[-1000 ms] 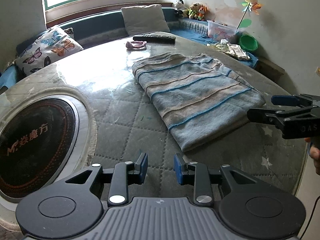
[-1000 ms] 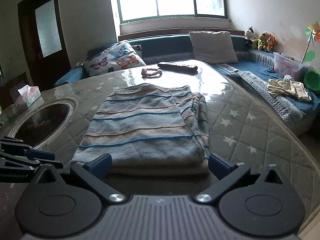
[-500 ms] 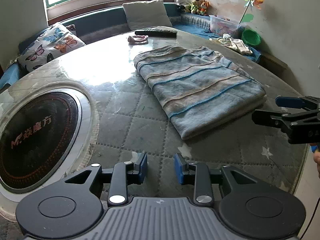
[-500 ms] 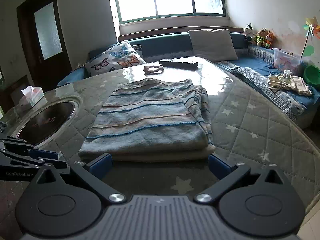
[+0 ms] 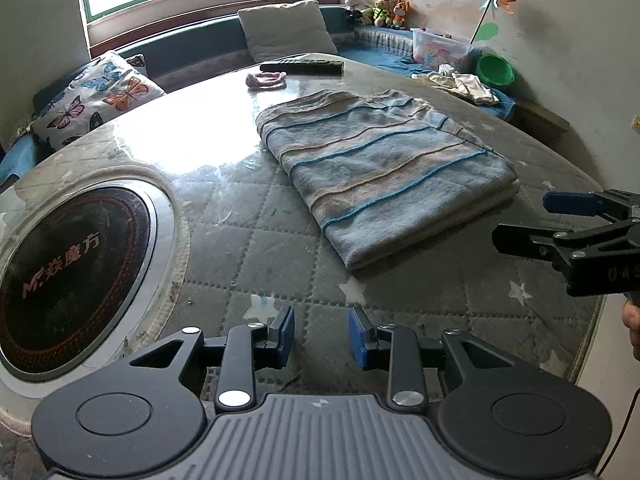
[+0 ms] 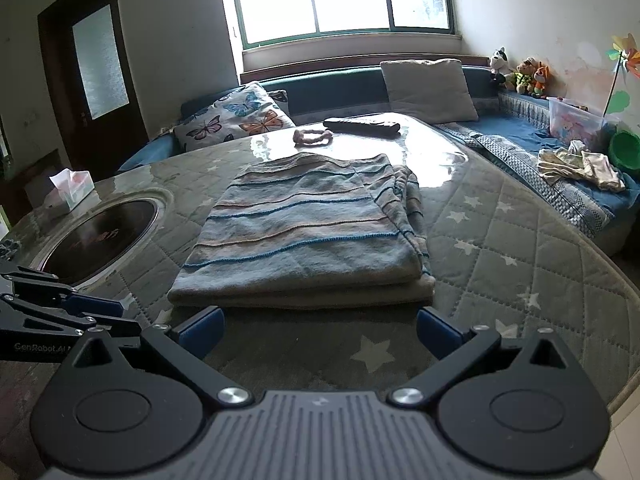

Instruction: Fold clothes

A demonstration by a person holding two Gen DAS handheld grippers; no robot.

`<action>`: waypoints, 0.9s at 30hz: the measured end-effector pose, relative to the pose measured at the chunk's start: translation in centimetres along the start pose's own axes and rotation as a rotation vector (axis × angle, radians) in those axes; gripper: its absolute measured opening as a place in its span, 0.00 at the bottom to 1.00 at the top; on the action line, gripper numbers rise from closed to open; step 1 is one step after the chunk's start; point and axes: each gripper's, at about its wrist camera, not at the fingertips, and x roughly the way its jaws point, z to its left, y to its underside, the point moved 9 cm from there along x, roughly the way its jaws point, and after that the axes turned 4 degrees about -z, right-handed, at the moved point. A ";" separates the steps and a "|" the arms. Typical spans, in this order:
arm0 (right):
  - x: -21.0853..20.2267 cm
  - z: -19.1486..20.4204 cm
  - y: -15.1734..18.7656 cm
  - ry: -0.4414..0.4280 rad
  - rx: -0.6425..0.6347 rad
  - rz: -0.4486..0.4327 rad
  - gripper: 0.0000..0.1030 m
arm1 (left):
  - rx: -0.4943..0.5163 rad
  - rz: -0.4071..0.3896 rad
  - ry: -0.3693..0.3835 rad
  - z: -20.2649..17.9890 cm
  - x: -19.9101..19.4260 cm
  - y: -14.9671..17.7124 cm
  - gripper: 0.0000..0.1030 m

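On the round quilted grey star-print worktop [image 6: 520, 240] our blue-and-beige striped knit garment [image 6: 304, 232] lies folded into a flat stack, so both grippers hang back empty: the right gripper [image 6: 318, 326] spread wide, the left gripper [image 5: 321, 338] narrowly parted.

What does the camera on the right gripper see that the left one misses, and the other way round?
Only the right wrist view shows the dark door and the tissue box. Only the left wrist view shows the person's hand at its edge. Both show the folded striped garment, the remote, the butterfly pillow and each other's open gripper.
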 end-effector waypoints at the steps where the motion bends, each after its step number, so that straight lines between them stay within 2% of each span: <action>1: 0.0 0.0 0.0 -0.002 0.002 -0.001 1.00 | 0.000 0.000 0.001 0.0 0.0 0.0 0.32; 27: -0.2 1.2 0.7 -0.017 0.007 0.005 1.00 | -0.019 -0.009 -0.007 0.0 -0.3 0.5 0.32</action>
